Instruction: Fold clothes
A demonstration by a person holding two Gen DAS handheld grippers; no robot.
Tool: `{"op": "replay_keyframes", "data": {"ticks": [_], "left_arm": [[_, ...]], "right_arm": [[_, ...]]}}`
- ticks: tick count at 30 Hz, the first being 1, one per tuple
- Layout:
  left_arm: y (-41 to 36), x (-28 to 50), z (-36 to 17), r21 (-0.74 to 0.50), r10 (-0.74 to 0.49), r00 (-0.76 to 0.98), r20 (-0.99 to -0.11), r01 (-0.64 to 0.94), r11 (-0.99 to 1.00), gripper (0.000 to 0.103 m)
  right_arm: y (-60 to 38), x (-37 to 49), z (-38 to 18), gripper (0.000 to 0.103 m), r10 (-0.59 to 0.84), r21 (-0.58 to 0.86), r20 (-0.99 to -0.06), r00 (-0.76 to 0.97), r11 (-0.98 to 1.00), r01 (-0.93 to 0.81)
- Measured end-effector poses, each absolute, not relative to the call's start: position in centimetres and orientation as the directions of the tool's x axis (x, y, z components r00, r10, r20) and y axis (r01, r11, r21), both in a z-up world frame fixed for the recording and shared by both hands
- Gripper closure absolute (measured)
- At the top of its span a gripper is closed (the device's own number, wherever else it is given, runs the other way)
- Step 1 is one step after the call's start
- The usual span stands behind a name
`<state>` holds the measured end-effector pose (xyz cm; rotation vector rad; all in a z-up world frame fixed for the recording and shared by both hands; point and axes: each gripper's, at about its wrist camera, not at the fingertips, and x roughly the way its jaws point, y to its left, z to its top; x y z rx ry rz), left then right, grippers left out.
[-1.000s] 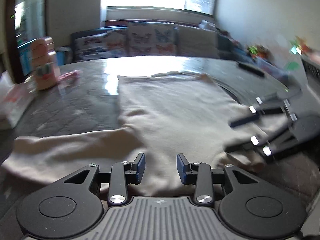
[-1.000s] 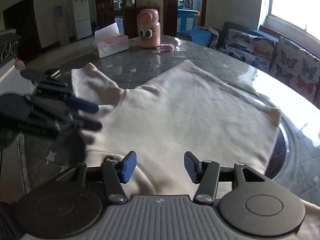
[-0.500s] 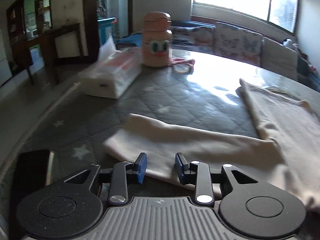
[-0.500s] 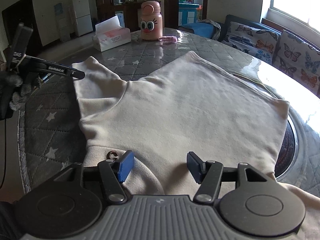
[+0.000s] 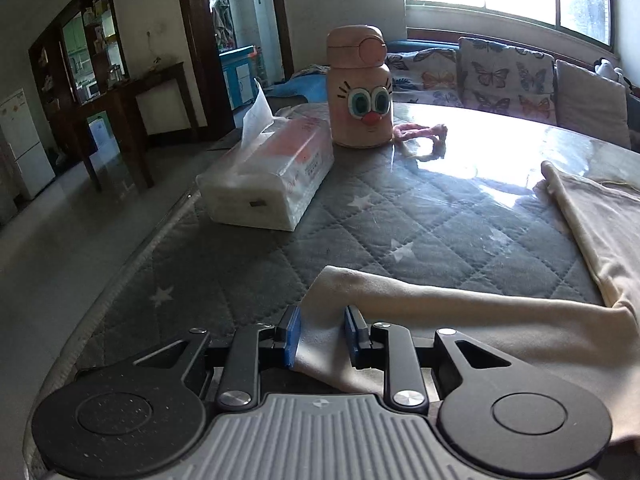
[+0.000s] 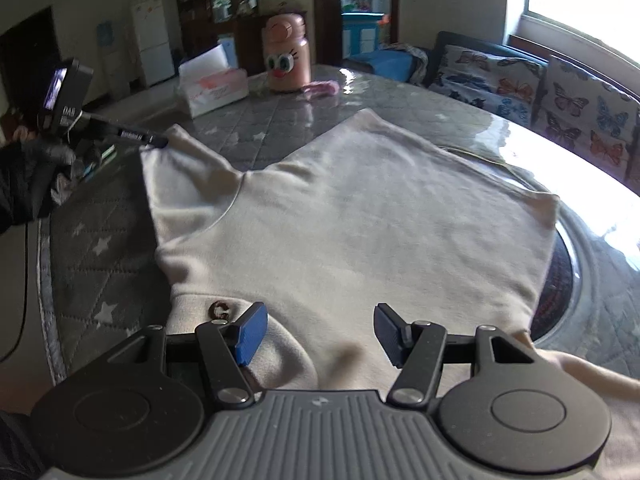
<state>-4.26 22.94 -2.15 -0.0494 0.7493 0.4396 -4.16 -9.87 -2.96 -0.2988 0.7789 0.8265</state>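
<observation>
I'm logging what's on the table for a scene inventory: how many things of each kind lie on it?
Cream fabric sweatshirt: 1
Pink cartoon-face plastic bottle: 1
White-and-pink tissue pack: 1
Pink fuzzy loop: 1
Total: 4

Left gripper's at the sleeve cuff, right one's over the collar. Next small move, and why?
Probably close the left gripper on the sleeve: its cuff end already lies between the open blue pads, so a pinch would secure it for folding across the sweatshirt body. The right gripper hovers open by the collar and can wait.

Both wrist cams low, close; share sweatshirt [image 6: 360, 216].
</observation>
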Motion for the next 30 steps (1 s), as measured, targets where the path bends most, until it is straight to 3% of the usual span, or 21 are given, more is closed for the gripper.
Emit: {"op": "replay_keyframes", "data": {"ticks": [7,20,30], "left_arm": [[18.8,-5.1,0.0,0.07,0.28,0.725,-0.63,-0.306,0.95,0.075],[5.7,-1.8,0.7,-0.025,-0.05,0.784,-0.619,0.044,0.999,0.064],[-2.5,-1.0,-0.1,-0.048,-0.206,0.743,-0.637,0.228,0.972,0.053]], "right_arm": [[-13.6,-3.8,-2.7,0.043,0.509,0.077,-0.72,0.471,0.733,-0.675],[-21.9,-4.0,-3.0,0.044,0.415,0.123,-0.716,0.562,0.867,-0.483],[-30.4,-2.0,-3.8,0.05,0.174,0.061,-0.701,0.692,0.981,-0.185]]}}
